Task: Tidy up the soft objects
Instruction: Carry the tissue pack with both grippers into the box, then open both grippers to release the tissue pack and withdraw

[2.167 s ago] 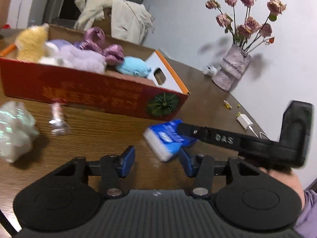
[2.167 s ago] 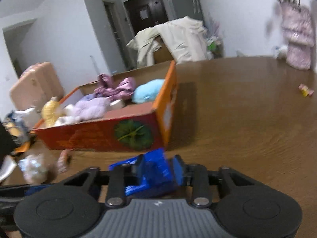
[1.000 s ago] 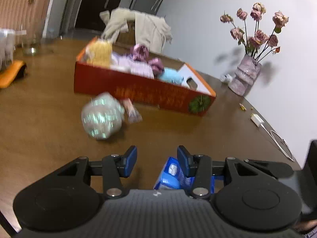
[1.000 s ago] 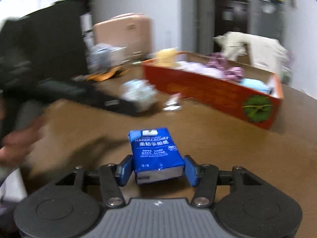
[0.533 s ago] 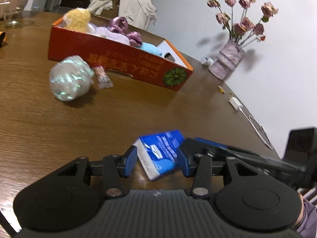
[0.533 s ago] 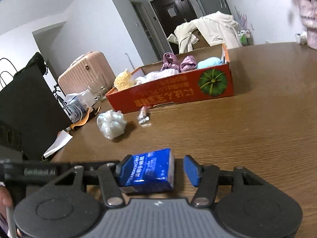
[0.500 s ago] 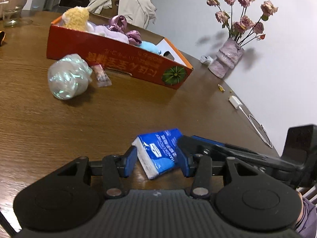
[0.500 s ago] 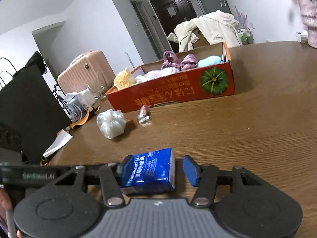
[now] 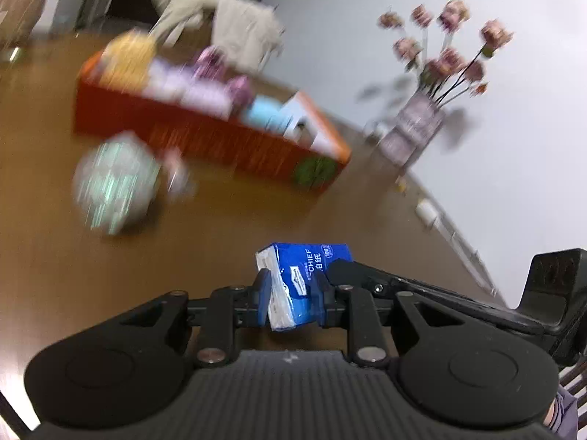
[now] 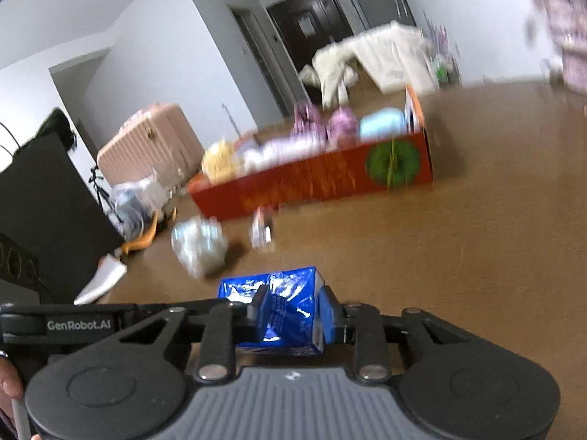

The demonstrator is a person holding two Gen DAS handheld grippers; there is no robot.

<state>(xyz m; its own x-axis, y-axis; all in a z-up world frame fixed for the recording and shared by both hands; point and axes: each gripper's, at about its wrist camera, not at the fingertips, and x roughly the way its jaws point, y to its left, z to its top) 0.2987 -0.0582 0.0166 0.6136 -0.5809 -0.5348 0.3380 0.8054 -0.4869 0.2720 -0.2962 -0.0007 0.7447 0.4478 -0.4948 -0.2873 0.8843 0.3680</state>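
Wooden table (image 9: pixel 55 256) throughout. Blue tissue pack (image 9: pixel 301 286) sits between both tools: left gripper (image 9: pixel 291 302) and right gripper (image 10: pixel 291 317) each pinch it, jaws closing, pads pressing its sides. Red box (image 9: pixel 205 143) of plush toys beyond; crumpled bag (image 9: pixel 113 187) near it.

— How do the grippers stand?
— The left gripper (image 9: pixel 291 295) and right gripper (image 10: pixel 293 313) both have jaws closing, pads squeezing the blue tissue pack (image 9: pixel 301 282) between them.
— The other arm?
— Crossing just beyond each one's jaws.
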